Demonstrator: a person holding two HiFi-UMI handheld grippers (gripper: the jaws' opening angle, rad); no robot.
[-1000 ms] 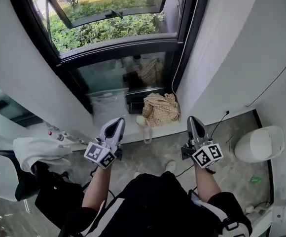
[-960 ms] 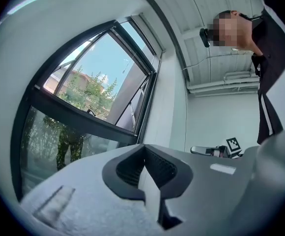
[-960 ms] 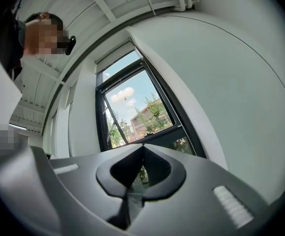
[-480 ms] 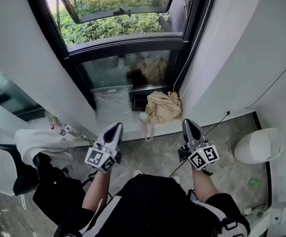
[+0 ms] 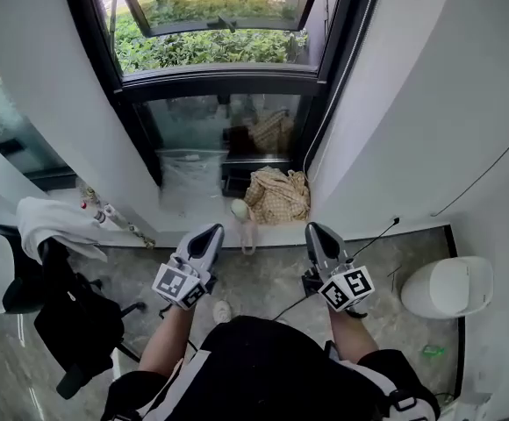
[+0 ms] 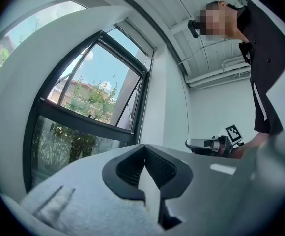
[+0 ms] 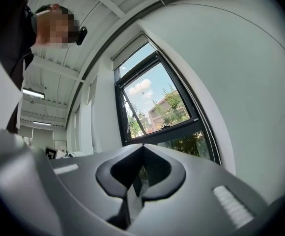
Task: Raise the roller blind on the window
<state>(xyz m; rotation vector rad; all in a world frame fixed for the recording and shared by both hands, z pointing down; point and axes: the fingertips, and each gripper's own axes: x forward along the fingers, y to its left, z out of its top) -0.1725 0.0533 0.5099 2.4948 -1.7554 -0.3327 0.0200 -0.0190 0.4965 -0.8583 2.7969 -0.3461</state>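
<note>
The black-framed window [image 5: 215, 77] stands uncovered ahead of me, its upper sash tilted open. The roller blind [image 6: 138, 32] shows only as a pale strip along the window's top edge, and again as the blind [image 7: 132, 47] in the right gripper view. A thin bead chain [image 7: 207, 127] hangs down the window's right side. My left gripper [image 5: 209, 233] and right gripper [image 5: 313, 231] are held side by side at waist height, short of the sill, pointing at the window. Both are shut with nothing between the jaws, as the left gripper [image 6: 143, 149] and right gripper [image 7: 141, 149] views confirm.
A chequered cloth bag [image 5: 276, 196] and a clear plastic bag [image 5: 189, 178] lie on the low sill under the glass. A black chair [image 5: 75, 323] with a white cloth [image 5: 53, 222] stands at left. A white bin [image 5: 448, 286] sits at right, a thin cable [image 5: 373, 233] beside it.
The head view has shifted, bringing the sill and bags nearer the centre. Both grippers have drifted a little, the right one leftwards towards the other. The jaws stay shut.
</note>
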